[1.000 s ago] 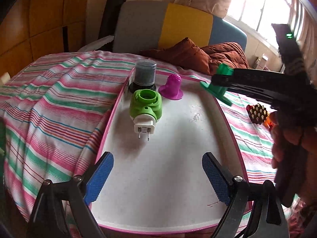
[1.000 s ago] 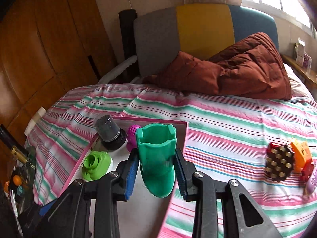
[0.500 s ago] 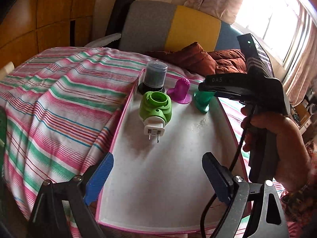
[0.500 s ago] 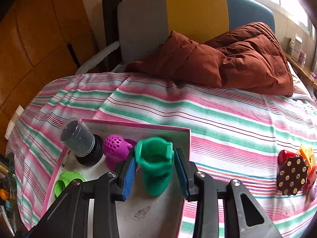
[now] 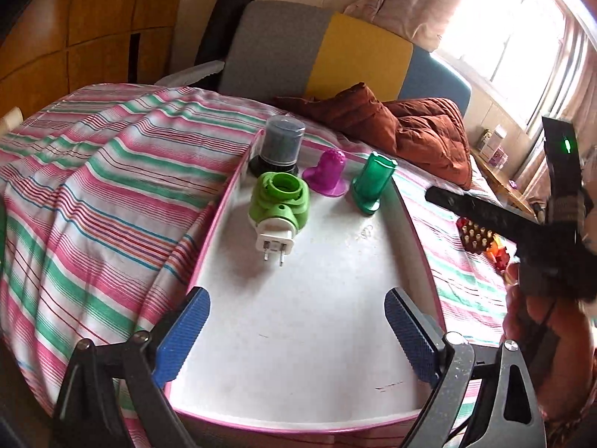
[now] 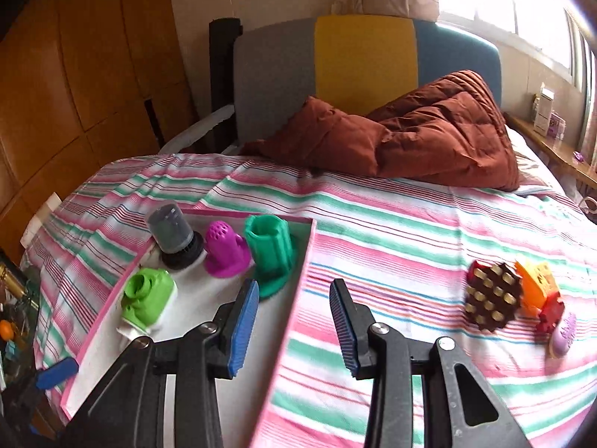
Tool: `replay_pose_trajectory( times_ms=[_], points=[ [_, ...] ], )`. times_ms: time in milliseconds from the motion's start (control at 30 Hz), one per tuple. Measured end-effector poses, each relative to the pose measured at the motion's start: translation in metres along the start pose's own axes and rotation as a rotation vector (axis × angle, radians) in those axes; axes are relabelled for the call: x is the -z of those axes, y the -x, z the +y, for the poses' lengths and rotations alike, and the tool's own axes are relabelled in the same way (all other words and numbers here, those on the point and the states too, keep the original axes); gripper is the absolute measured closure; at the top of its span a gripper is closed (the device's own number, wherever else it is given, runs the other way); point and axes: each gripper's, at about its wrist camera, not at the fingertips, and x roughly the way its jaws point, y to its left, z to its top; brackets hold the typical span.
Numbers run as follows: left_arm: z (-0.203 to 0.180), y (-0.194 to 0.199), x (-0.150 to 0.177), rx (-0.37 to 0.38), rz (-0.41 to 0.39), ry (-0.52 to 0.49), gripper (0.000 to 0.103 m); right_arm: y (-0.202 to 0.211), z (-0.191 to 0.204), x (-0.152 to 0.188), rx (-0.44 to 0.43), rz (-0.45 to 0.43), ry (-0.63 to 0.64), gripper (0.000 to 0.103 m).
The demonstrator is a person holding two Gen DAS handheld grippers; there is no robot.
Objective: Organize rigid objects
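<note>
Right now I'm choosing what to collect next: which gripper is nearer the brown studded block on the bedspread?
Right. The right gripper hangs open over the tray edge, with the brown studded block off to its right. The left gripper sits over the tray's near end.

Both grippers share one build: the left gripper [image 5: 296,336] and right gripper [image 6: 294,330] have black angular arms, silver screws at the joints and ribbed blue pads [image 6: 244,323]. At the left view's right edge, a green light glows on black housing above bare skin.

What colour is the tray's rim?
Pink, around a white floor; the tray rim shows best in the left wrist view.
</note>
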Motion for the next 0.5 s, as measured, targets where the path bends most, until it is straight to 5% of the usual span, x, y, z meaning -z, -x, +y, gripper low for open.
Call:
replay_pose_trajectory(
  times_ms=[500],
  points=[
    [-0.032,0.011,0.010,0.066,-0.010,-0.038,0.002,0.034,-0.090,0.080,0.135,0.087,-0.121,0.063]
  ],
)
